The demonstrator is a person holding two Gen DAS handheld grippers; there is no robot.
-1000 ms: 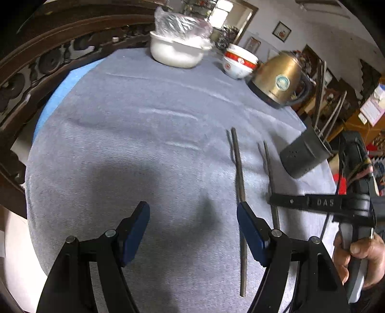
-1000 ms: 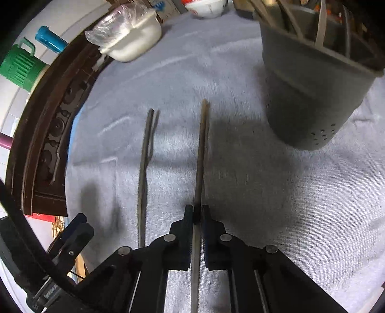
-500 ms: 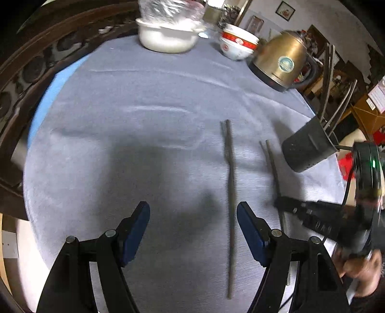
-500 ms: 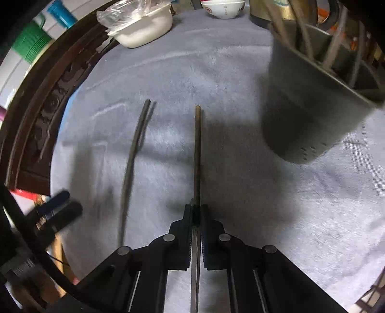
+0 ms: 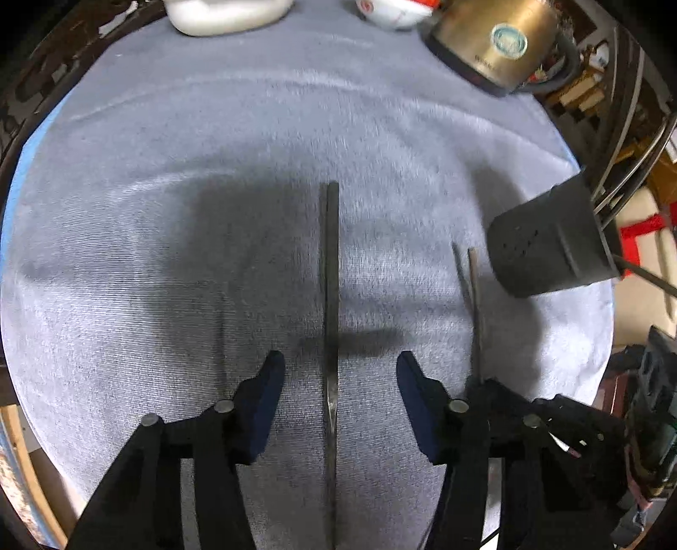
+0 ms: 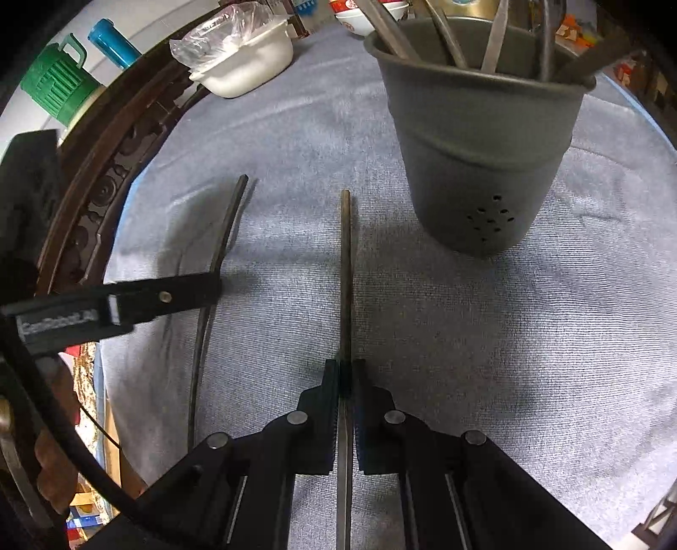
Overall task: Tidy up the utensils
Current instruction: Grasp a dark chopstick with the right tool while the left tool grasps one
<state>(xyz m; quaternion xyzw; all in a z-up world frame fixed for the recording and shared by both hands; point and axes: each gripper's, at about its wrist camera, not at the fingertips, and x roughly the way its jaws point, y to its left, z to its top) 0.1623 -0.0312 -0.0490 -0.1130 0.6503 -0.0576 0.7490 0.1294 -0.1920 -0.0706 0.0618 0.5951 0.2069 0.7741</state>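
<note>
Two dark metal chopsticks lie on the grey-blue tablecloth. My left gripper [image 5: 338,372] is open, its jaws on either side of the left chopstick [image 5: 330,270], low over the cloth. My right gripper [image 6: 346,372] is shut on the right chopstick [image 6: 346,262], which points ahead toward the left of the dark grey utensil holder [image 6: 482,160]. The holder stands upright with several utensils in it; it also shows at the right in the left wrist view [image 5: 550,245]. The left chopstick shows in the right wrist view [image 6: 220,254], with the left gripper's finger [image 6: 127,304] over it.
A gold kettle [image 5: 499,38], a red-and-white bowl [image 5: 393,12] and a white pot [image 6: 245,63] covered with plastic stand at the far side. A carved dark wooden table rim [image 6: 110,186] runs on the left. A green jug [image 6: 59,84] stands beyond it.
My left gripper moved right and forward, so the left chopstick now lies between its open jaws. My right gripper still holds the right chopstick, and the utensil holder now looks closer.
</note>
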